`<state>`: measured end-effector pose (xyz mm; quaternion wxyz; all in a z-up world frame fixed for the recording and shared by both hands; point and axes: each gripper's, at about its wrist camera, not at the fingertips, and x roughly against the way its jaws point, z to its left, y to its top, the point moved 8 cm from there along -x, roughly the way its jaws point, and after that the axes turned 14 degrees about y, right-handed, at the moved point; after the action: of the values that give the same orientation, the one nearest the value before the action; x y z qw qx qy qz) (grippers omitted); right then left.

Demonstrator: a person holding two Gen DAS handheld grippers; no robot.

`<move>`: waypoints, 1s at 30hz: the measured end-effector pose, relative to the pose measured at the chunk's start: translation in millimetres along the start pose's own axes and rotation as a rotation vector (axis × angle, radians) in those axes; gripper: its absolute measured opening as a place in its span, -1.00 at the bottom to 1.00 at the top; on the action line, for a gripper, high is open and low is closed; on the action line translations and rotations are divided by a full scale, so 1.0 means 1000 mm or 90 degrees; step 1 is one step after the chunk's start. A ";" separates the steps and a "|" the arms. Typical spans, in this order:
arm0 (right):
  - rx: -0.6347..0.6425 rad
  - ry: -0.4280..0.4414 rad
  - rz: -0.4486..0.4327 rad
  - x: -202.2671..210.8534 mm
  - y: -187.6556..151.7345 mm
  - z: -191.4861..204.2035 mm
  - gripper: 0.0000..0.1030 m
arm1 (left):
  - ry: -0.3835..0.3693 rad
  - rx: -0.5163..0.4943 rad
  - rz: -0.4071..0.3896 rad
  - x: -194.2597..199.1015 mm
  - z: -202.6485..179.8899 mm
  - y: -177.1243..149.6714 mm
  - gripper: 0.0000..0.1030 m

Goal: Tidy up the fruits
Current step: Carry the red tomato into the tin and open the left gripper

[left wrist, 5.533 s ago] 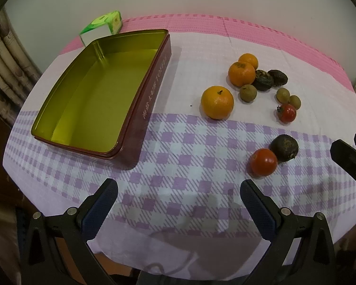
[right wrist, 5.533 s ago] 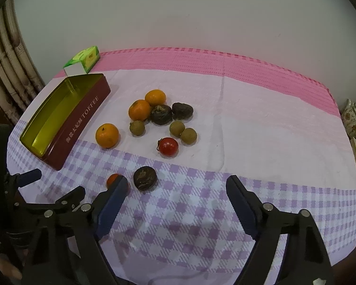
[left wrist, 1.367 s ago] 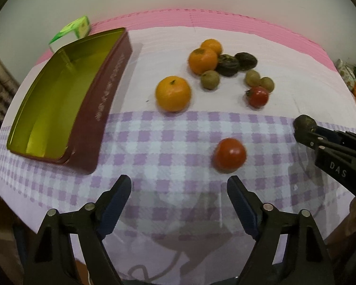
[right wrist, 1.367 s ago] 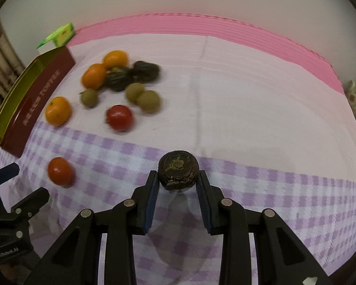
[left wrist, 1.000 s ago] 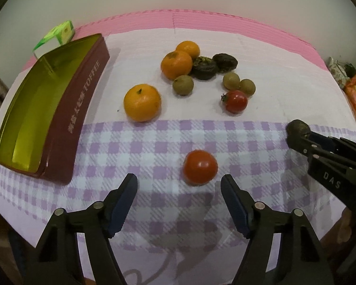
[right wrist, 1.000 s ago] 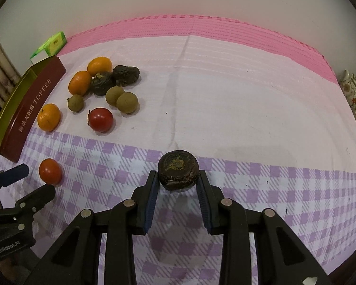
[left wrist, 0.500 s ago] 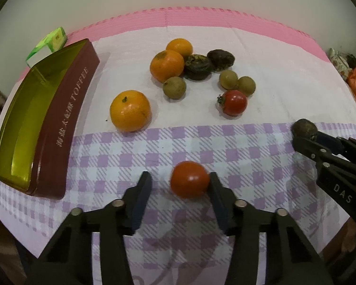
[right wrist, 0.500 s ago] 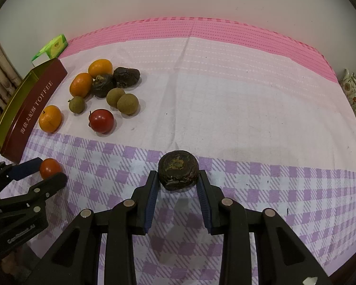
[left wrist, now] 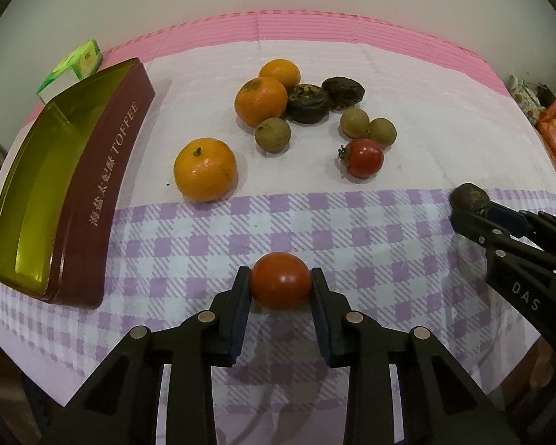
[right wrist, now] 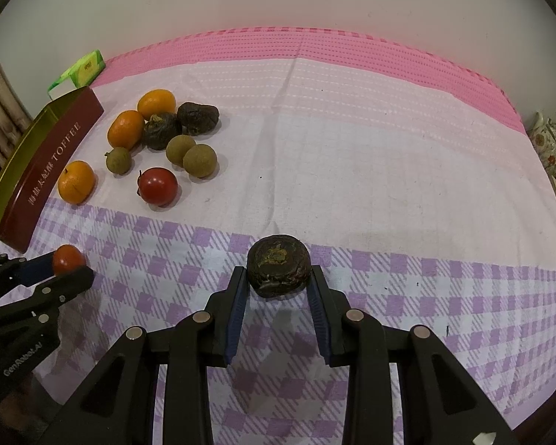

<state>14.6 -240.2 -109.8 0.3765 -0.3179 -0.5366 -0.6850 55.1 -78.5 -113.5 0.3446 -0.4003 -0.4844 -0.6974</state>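
As the left gripper (left wrist: 280, 284) jaws close on a tomato (left wrist: 280, 286) right of the tin (left wrist: 103, 193), a gentle squeeze is advised; a dark fruit (right wrist: 278, 265) is clamped in the right gripper (right wrist: 278, 284), farther right.

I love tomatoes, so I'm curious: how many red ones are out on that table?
2. One tomato sits between the left gripper's closing jaws on the checked cloth. The other tomato lies farther back, beside the small brown-green fruits. None seems hidden.
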 end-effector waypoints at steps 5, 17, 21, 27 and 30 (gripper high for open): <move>0.000 -0.004 0.003 0.000 0.001 0.000 -0.40 | 0.006 0.007 -0.014 0.009 0.014 0.005 -0.37; 0.005 -0.013 0.012 -0.001 0.000 0.000 -0.40 | 0.065 0.060 -0.074 0.036 0.100 0.036 -0.37; 0.005 -0.015 0.015 -0.001 0.000 -0.001 -0.40 | 0.096 0.083 -0.065 0.030 0.138 0.038 -0.37; -0.003 -0.021 0.019 -0.002 0.001 0.000 -0.40 | 0.156 0.112 -0.045 0.006 0.199 0.032 -0.37; -0.007 -0.025 0.022 -0.002 0.001 0.000 -0.41 | 0.174 0.136 -0.020 -0.010 0.223 0.025 -0.37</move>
<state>16.3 -240.3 -110.8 0.3757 -0.3426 -0.5350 -0.6747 131.0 127.3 -65.1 0.4367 -0.2554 -0.5108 -0.6951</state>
